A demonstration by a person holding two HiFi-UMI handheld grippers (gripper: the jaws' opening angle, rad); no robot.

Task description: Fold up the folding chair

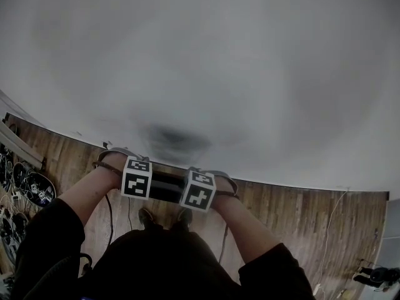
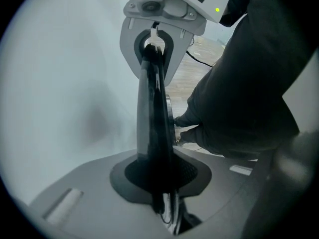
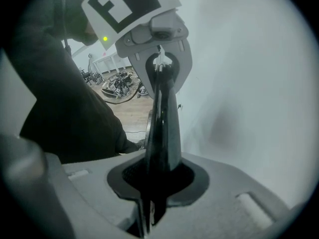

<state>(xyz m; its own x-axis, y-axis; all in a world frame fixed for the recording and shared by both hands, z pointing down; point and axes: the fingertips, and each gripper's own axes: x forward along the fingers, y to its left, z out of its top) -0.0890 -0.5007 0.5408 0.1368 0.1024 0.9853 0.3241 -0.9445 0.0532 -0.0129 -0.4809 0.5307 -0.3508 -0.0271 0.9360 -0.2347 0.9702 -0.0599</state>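
Head view: folding chair (image 1: 165,186) top edge runs left-right; left gripper (image 2: 158,180), right gripper (image 3: 157,176), 2 clamped on it.

Plain pale grey wall (image 1: 200,55) ahead, softly and evenly lit. Brown wood-plank floor (image 1: 300,211) below, with thin cables (image 1: 329,230) trailing across and dark clutter (image 1: 28,189) heaped at far left.

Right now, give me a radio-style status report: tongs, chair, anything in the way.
Left tongs shut on folding chair, thin black edge. Right tongs shut on same edge, close alongside. White wall directly ahead.
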